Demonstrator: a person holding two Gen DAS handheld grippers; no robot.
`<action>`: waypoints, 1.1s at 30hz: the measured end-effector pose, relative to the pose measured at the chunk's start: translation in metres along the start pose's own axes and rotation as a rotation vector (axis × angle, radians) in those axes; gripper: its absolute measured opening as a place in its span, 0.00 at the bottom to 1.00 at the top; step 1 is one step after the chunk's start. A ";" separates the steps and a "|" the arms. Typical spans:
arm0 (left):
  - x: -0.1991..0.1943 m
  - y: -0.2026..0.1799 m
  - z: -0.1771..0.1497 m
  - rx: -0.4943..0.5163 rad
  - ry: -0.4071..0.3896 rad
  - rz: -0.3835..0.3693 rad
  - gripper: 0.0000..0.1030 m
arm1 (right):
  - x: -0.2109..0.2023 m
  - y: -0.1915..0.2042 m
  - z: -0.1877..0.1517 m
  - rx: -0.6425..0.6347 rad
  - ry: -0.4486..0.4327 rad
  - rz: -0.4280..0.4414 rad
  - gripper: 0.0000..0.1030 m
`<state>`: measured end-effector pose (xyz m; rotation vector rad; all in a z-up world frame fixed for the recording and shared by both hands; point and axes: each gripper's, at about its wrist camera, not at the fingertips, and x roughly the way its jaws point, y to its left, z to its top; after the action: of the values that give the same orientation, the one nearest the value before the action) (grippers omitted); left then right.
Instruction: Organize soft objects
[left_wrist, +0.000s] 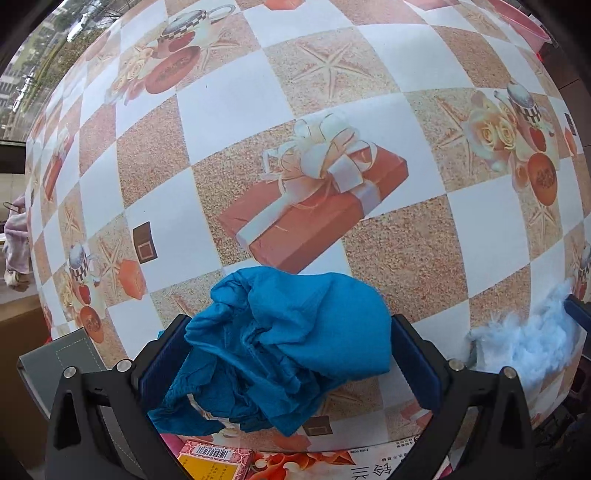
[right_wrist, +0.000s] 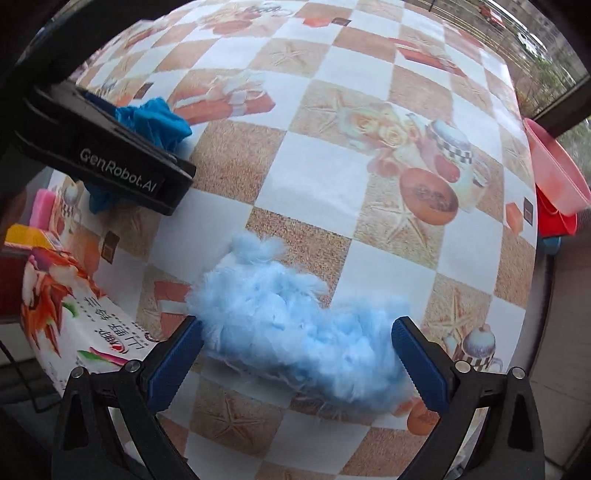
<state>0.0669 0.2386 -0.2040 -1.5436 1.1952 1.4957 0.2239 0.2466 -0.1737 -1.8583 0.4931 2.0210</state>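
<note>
Soft objects are met in two forms: a crumpled blue cloth (left_wrist: 291, 343) sits between the fingers of the left gripper (left_wrist: 284, 365), and a pale blue fluffy tuft (right_wrist: 303, 332) lies between the fingers of the right gripper (right_wrist: 299, 362). Both sets of fingers are spread wide, their pads just touching the sides of the material; whether either item is firmly pinched cannot be told, so a secure hold should not be assumed. The cloth is carried close to the near edge of the tabletop (left_wrist: 229, 122), with loose folds hanging below the pads, and these could be dragged across the yellow box (left_wrist: 214, 461) and the printed packet (right_wrist: 74, 314) lying at that edge, so that they are shoved off. The tuft rests on the tabletop a little in from the near edge, and its fibres are loose: strands could be left behind or torn away if it is lifted by a shallow pinch. The two grippers are close together, so a collision is possible if both are moved at once. Farther off, a pink basin (right_wrist: 557, 166) is seen beyond the right edge; a badly judged release could let either item fall outside it.
</note>
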 end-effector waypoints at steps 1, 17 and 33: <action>-0.001 0.000 0.001 -0.004 -0.015 -0.009 1.00 | 0.005 0.000 0.001 -0.006 0.007 0.000 0.99; -0.003 -0.007 0.023 0.016 0.008 -0.110 0.79 | 0.054 0.020 0.041 0.047 0.151 -0.003 1.00; -0.064 -0.029 -0.019 0.090 -0.089 -0.261 0.37 | 0.023 -0.047 -0.009 0.500 0.066 0.214 0.34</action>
<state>0.1058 0.2422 -0.1425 -1.4935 0.9557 1.3071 0.2525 0.2843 -0.1983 -1.6158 1.1400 1.7453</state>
